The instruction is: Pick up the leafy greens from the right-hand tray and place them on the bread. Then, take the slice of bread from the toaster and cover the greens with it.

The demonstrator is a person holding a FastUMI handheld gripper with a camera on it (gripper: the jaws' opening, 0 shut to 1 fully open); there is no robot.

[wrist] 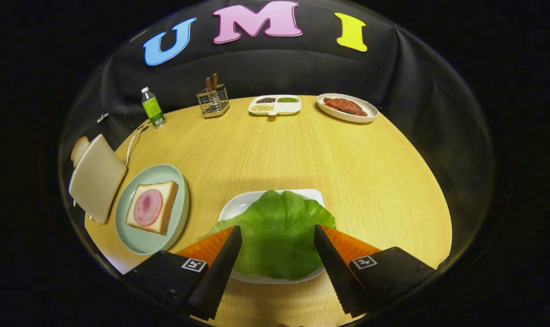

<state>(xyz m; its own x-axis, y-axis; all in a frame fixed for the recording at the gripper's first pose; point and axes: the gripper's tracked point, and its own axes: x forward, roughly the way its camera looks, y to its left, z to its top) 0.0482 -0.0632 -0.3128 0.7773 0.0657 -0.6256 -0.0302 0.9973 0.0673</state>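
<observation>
A big green lettuce leaf [277, 234] lies on a white tray [235, 209] right between my two fingers. My gripper [277, 231] stands open over the leaf, a fingertip at each side of it; I cannot tell whether they touch it. To the left, a slice of bread topped with a round of ham [151, 207] rests on a pale green plate [171, 175]. Further left stands a beige toaster [96, 177] with a slice of bread [79, 150] sticking out of its far end.
At the table's far edge stand a green bottle [153, 108], a wire rack with utensils [213, 101], a divided white dish of beans [275, 105] and a white plate with meat [346, 107]. The toaster's cord [132, 146] trails behind it. Bare wood lies beyond the tray.
</observation>
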